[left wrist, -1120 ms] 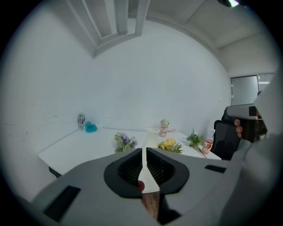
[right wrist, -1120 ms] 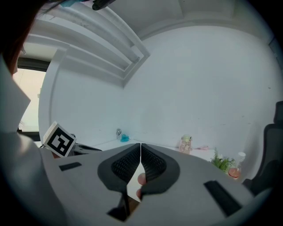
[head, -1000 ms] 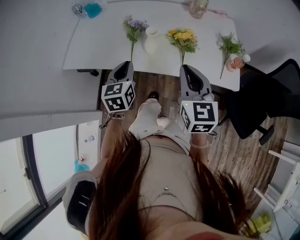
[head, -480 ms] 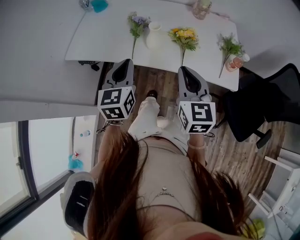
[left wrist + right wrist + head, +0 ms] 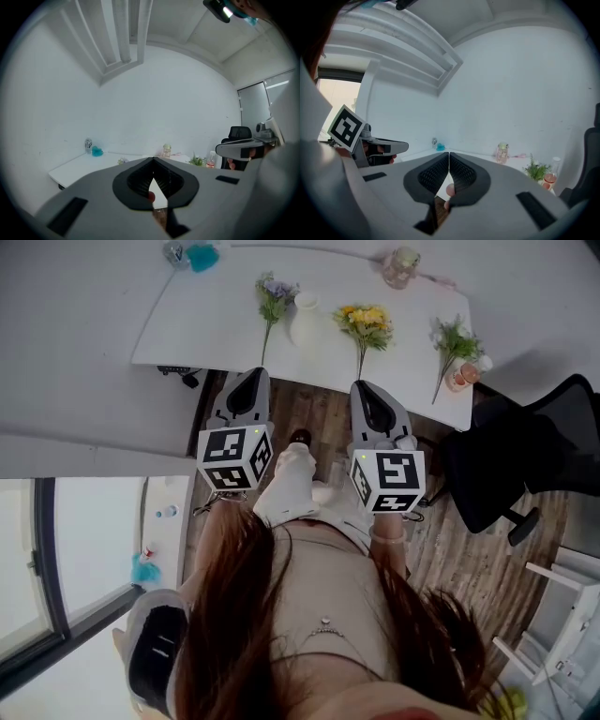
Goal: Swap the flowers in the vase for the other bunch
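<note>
A white vase (image 5: 305, 322) stands on the white table (image 5: 206, 329), and I see no stems in its mouth. A purple bunch (image 5: 273, 294) lies just left of it, a yellow bunch (image 5: 366, 322) just right, a green sprig bunch (image 5: 453, 341) further right. My left gripper (image 5: 251, 381) and right gripper (image 5: 361, 392) hover side by side over the floor, short of the table's near edge. Both are shut with nothing between the jaws, as the left gripper view (image 5: 153, 161) and the right gripper view (image 5: 449, 155) also show.
A pink bottle (image 5: 461, 376), a glass jar (image 5: 401, 264) and a blue object (image 5: 202, 255) stand on the table. A black office chair (image 5: 525, 465) sits at the right. Wooden floor (image 5: 469, 549) lies below, a window (image 5: 66, 559) at the left.
The left gripper has risen and drawn level with the right one. The table and flowers sit slightly higher in the head view. Both grippers remain short of the table edge.
</note>
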